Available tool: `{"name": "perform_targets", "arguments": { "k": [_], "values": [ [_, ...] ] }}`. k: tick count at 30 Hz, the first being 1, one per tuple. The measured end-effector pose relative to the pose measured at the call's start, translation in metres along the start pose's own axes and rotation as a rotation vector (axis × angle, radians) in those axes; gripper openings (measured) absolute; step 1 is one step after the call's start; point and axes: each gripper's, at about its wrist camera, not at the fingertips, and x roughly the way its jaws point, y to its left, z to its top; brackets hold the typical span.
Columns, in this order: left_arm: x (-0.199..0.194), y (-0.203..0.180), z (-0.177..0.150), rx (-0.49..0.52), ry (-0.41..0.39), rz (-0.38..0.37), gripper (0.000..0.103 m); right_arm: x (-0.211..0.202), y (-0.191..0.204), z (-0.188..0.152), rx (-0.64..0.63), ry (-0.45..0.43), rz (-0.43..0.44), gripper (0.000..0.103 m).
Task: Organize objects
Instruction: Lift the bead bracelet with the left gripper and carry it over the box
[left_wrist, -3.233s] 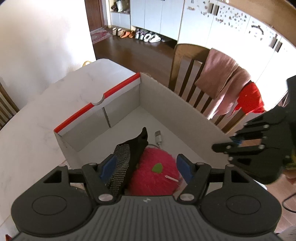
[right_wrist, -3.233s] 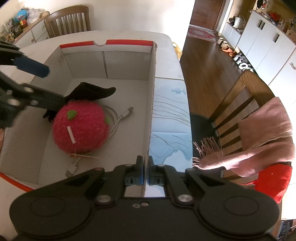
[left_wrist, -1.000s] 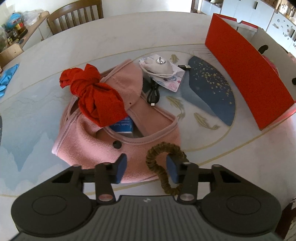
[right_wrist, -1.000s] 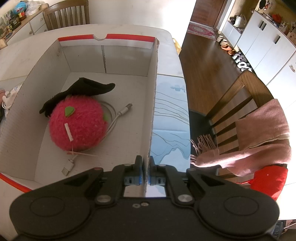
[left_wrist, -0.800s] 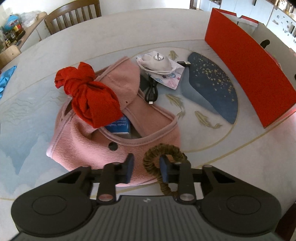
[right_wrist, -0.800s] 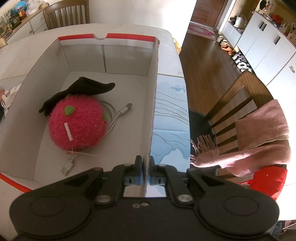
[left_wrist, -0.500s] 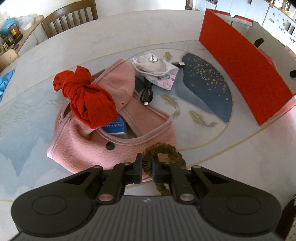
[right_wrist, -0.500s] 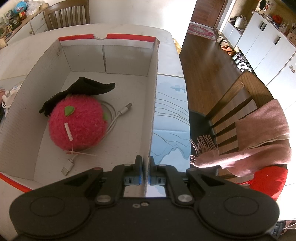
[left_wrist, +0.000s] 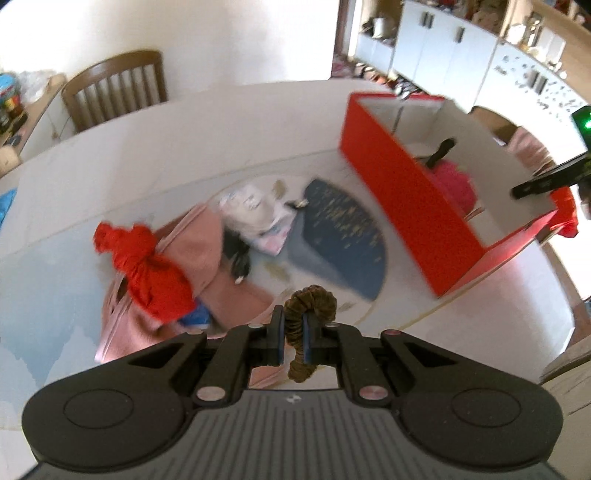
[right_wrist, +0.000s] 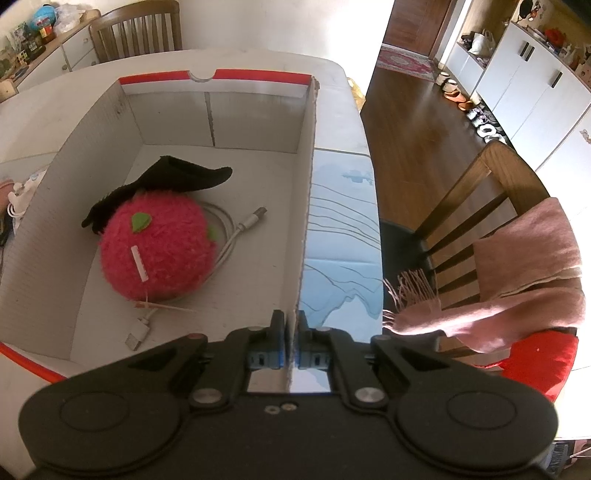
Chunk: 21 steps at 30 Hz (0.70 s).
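My left gripper (left_wrist: 291, 332) is shut on a brown hair scrunchie (left_wrist: 312, 299) and holds it above the table. Below and left lie a pink cloth bag (left_wrist: 192, 280), a knotted red cloth (left_wrist: 147, 269), a small blue box (left_wrist: 195, 314), a black cable (left_wrist: 238, 258) and a white pouch (left_wrist: 255, 214). The red-sided cardboard box (left_wrist: 406, 206) stands to the right. My right gripper (right_wrist: 291, 347) is shut on the box's near-right wall (right_wrist: 308, 206). Inside the box lie a pink plush ball (right_wrist: 155, 247), a black glove (right_wrist: 166, 184) and a white USB cable (right_wrist: 229, 243).
A wooden chair (left_wrist: 114, 88) stands behind the table. Another chair (right_wrist: 472, 206) draped with a pink scarf (right_wrist: 517, 277) and a red cloth (right_wrist: 535, 358) stands right of the table edge. The right gripper's tool (left_wrist: 554, 177) shows at the box's far side.
My left gripper closed on the scrunchie, then lifted it off the table and swung toward the box. The right gripper kept its hold on the box wall.
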Motion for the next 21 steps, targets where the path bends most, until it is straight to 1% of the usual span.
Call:
{"name": "perform_targets", "arguments": {
  "k": [8,14,21],
  "values": [
    [-0.019,-0.028,0.032,0.055,-0.07,-0.072,0.008,0.0,0.0,-0.001,-0.008,-0.005,0.005,0.003],
    [-0.027,-0.057,0.062,0.149,-0.114,-0.129,0.008,-0.001,0.001,-0.001,-0.018,-0.005,0.008,0.003],
    [-0.019,-0.098,0.092,0.256,-0.133,-0.179,0.008,-0.002,0.001,-0.001,-0.017,-0.008,0.021,0.003]
  ]
}}
